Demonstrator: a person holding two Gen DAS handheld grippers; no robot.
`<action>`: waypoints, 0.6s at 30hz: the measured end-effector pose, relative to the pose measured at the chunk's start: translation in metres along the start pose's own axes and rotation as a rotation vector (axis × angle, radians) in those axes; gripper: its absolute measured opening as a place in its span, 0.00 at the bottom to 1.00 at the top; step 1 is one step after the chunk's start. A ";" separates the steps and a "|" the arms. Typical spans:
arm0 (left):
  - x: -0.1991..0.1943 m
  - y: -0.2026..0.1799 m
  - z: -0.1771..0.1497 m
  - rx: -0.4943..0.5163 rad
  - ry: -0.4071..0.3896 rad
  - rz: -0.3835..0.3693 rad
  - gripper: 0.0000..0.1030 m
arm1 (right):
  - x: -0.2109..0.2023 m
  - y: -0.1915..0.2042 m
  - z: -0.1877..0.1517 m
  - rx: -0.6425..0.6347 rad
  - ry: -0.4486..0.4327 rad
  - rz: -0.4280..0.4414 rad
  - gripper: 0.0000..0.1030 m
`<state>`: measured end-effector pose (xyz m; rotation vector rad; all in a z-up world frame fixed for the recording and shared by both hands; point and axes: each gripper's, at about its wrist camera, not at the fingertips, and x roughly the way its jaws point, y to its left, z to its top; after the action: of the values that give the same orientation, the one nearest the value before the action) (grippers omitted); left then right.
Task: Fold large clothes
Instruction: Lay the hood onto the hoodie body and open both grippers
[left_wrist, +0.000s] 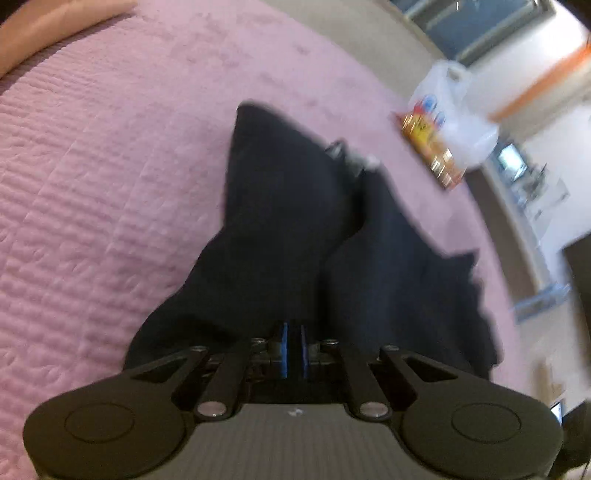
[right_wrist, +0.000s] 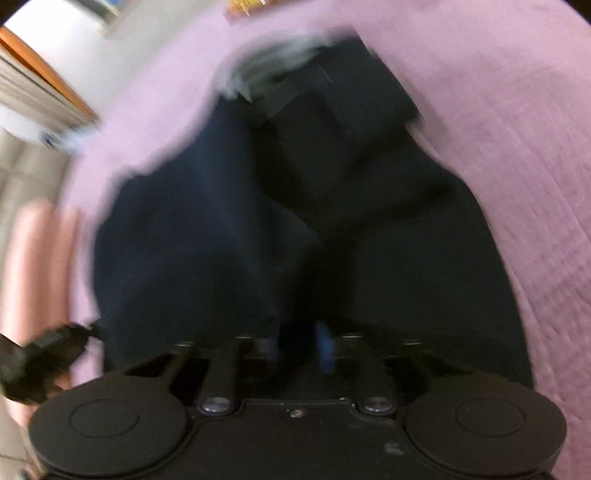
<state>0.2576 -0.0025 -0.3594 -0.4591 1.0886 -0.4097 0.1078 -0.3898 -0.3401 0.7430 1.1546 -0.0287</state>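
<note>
Holding Dark Garment Over Bed

Hanging from both grippers, the dark navy garment (left_wrist: 295, 221) drapes down onto the pink quilted bedspread (left_wrist: 92, 184). Left gripper (left_wrist: 294, 349) fingers pinch its upper edge between blue pads. Right gripper (right_wrist: 301, 347) fingers likewise clamp the cloth, though blurred. A plastic bag (left_wrist: 454, 114) lies near the bed edge.

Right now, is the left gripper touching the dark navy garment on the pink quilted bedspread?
Touching. The left wrist view shows the left gripper with its blue pads nearly closed, dark navy garment fabric pinched between them.
</note>
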 end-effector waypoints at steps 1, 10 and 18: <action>-0.006 -0.001 -0.003 0.001 -0.011 -0.009 0.07 | -0.006 -0.001 -0.001 0.003 -0.003 0.015 0.42; -0.014 -0.118 0.000 0.312 -0.066 -0.184 0.11 | -0.048 0.086 0.011 -0.401 -0.209 -0.056 0.61; 0.051 -0.112 -0.067 0.378 0.206 -0.064 0.07 | 0.034 0.090 -0.016 -0.541 -0.039 -0.124 0.24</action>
<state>0.2070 -0.1334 -0.3624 -0.1173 1.1642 -0.7156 0.1439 -0.3002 -0.3249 0.1910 1.1017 0.1594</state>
